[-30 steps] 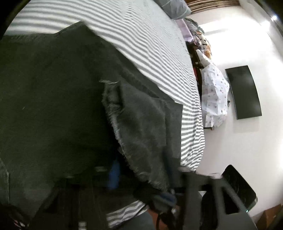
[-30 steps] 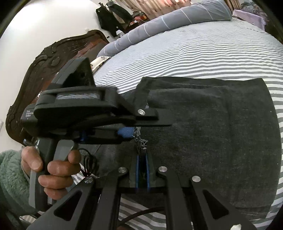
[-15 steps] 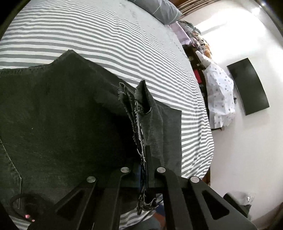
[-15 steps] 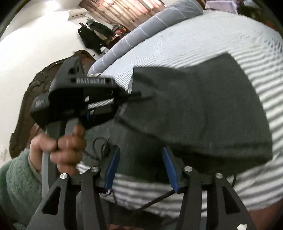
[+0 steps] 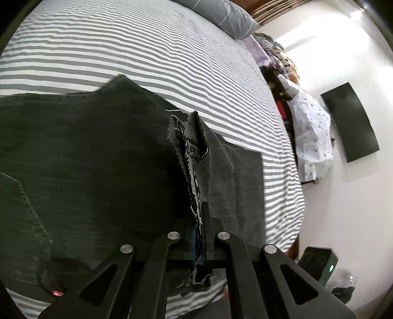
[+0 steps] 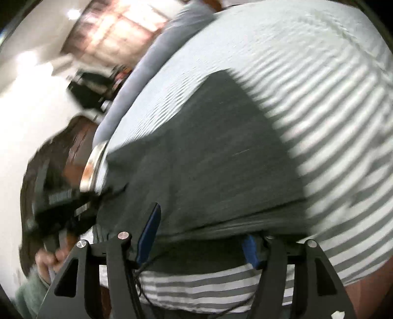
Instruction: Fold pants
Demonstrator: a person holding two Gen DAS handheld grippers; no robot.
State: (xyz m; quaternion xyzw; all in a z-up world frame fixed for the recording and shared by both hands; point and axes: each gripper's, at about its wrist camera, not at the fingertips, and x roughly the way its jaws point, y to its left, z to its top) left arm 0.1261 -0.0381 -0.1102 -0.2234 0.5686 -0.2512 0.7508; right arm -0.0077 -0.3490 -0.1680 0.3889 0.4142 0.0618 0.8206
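Note:
Dark grey denim pants [image 5: 86, 159] lie folded on the striped bed. My left gripper [image 5: 200, 216] is shut on the frayed hem [image 5: 189, 147] of the pant legs and holds it just above the folded layer. In the blurred right wrist view the pants [image 6: 208, 159] fill the middle, and my right gripper [image 6: 199, 235] is open, its blue pads [image 6: 149, 230] wide apart at the near edge of the fabric, holding nothing. The left gripper [image 6: 61, 198] shows there at the far left, in a hand.
The grey and white striped bedspread [image 5: 147, 49] stretches beyond the pants, with a grey pillow [image 5: 221, 14] at the head. The bed's right edge [image 5: 297, 196] drops to a floor with a black box [image 5: 319, 262]. A dark wooden headboard [image 6: 49, 152] stands at left.
My right gripper has let go of the hem, opened wide and pulled back and swung right. My left gripper stays shut on the hem, having turned slightly.

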